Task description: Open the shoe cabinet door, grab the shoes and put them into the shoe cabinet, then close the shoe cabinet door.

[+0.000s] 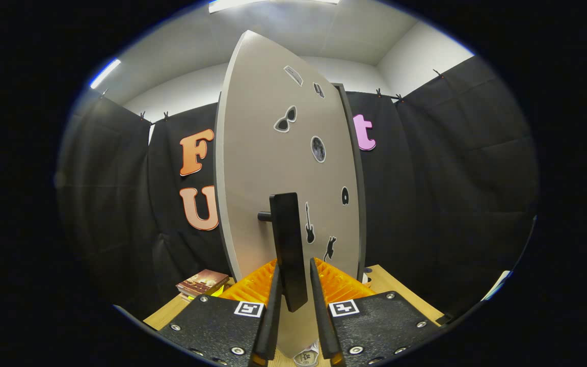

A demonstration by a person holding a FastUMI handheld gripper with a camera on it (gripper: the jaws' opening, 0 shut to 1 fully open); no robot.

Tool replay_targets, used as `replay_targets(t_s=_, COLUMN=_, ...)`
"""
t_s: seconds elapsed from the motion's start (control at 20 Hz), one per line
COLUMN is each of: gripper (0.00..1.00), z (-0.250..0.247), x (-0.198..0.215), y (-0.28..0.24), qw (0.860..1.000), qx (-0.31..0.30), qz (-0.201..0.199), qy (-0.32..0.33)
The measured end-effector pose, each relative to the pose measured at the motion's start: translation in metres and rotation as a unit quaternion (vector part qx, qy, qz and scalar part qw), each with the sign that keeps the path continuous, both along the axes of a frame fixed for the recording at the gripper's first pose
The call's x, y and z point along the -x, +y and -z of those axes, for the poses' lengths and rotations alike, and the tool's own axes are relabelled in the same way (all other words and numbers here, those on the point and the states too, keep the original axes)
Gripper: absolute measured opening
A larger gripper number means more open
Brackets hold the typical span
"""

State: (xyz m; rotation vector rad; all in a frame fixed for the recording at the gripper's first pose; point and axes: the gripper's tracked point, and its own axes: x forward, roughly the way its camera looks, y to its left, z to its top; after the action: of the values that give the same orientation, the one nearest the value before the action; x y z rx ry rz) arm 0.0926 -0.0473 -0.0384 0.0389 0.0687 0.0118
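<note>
Gripper [293, 285] straddles the cabinet door's handle [287, 250], fingers not visibly pressing.
The door [273, 168] looks rigid and light; the stiff bar handle is the natural hold.

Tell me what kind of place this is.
Likely a recording booth, not a home: black cloth walls clipped up below a plain white ceiling with strip lights. A sticker-covered cabinet door stands on a wooden table, and the tongs straddle its black handle.

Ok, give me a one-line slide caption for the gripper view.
Gripper with its fingers around the black handle of the sticker-covered shoe cabinet door.
</note>
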Motion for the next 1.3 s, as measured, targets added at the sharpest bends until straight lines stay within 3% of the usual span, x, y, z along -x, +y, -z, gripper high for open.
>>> replay_targets(t_s=1.3, gripper=0.32, z=-0.006, x=0.043, y=-0.126, qw=0.998, qx=0.011, qz=0.061, qy=-0.002)
